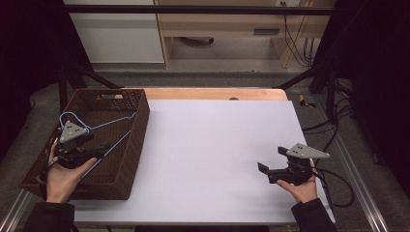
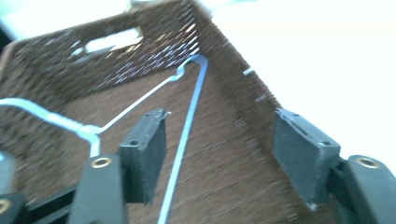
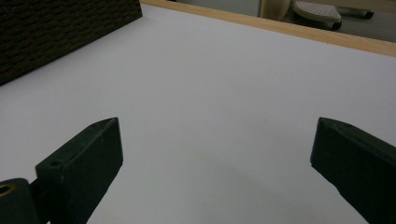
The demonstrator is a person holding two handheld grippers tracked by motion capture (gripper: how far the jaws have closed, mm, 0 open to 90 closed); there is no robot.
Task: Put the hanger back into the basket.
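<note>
A blue wire hanger (image 1: 113, 122) lies inside a brown wicker basket (image 1: 131, 159) at the table's left. My left gripper (image 1: 94, 145) is held low over the basket and stands open. In the left gripper view the hanger's long straight wire (image 2: 187, 135) runs up between the jaws, close to the left pad (image 2: 145, 154) and apart from the right one. Its twisted neck and hook (image 2: 32, 106) curve off to the left. My right gripper (image 1: 272, 159) hovers open over the white table top (image 1: 212, 145) at the right, and nothing is between its jaws (image 3: 215, 168).
The basket's corner (image 3: 56, 32) shows far left of the right gripper. A wooden edge (image 1: 212, 93) borders the table's back. Black cables (image 1: 338, 181) trail off the right side. Dark frame struts (image 1: 309, 72) slant at both back corners.
</note>
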